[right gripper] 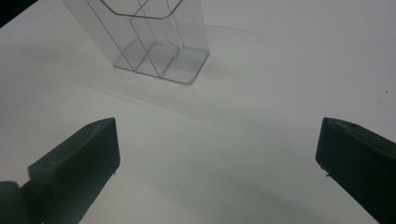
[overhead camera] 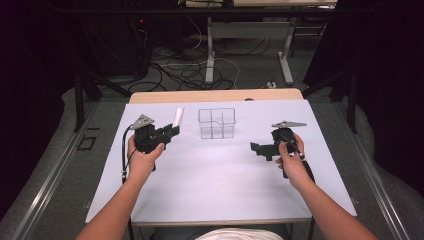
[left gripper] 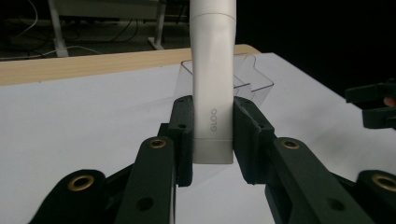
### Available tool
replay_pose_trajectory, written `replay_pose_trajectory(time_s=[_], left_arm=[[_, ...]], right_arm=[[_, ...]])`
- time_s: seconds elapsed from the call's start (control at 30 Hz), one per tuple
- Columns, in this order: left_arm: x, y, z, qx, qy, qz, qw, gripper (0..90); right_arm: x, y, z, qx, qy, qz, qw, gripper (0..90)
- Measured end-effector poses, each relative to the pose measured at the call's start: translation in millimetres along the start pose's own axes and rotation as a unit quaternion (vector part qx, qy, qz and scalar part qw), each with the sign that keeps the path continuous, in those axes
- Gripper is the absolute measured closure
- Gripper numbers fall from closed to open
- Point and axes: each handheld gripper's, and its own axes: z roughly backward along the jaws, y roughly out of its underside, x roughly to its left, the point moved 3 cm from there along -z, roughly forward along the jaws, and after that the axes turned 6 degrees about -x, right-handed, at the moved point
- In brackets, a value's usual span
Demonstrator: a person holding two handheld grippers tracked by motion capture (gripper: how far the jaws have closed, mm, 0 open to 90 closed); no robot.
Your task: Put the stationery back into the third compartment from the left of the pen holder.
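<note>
White plastic is what I have in the left gripper [left gripper: 212, 156]: a slim white glue stick tube [left gripper: 213, 79] marked "GLOO", clamped near its lower end between the two black fingers [left gripper: 183, 135], whose pads press on either side of it. In the left gripper view the tube stands up out of the grip, its long axis running away from the fingers and its far end passing out at the top of the frame. In the high view the same tube [overhead camera: 178, 118] pokes forward from the left gripper [overhead camera: 170, 132] and leans slightly towards the middle of the surface.

What matters for the coming move is where the clear plastic organiser box with inner dividers [overhead camera: 216, 123] lies. It sits on the white-covered surface [overhead camera: 210, 185] just to the right of the tube's tip and a little beyond it, apart from it and not touching. From the left gripper view the box [left gripper: 252, 77] shows directly behind the tube, so my judgement is that a short carry forward and to the right, keeping the tube upright, would bring its lower end over an open compartment.

My right gripper [overhead camera: 261, 148] hovers on the other side of the box, fingers [right gripper: 77, 163] spread wide with nothing between them, pointing at the box [right gripper: 154, 51] from nearby. The two grippers are about equally near, but the left one holds the tube, so the placing falls to it.
</note>
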Motion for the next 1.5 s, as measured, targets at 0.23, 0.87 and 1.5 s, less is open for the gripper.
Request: replay_pose_trajectory(time_s=[0.23, 0.87, 1.5], left_arm=[[-13.6, 6.3, -3.9, -0.017, 0.005, 0.008, 0.9998, 71.4], [-30.2, 27.6, -14.4, -0.005, 0.024, 0.010, 0.9997, 71.4], [-48.1, 41.6, -30.4, 0.016, 0.046, 0.017, 0.9987, 71.4]], right_arm=[[12.7, -11.8, -6.7, 0.000, -0.008, -0.004, 1.0000, 0.0], [47.5, -22.9, -16.7, -0.022, -0.022, -0.039, 0.9988, 1.3], [63.9, -22.7, -23.3, -0.026, -0.045, -0.084, 0.9951, 16.9]])
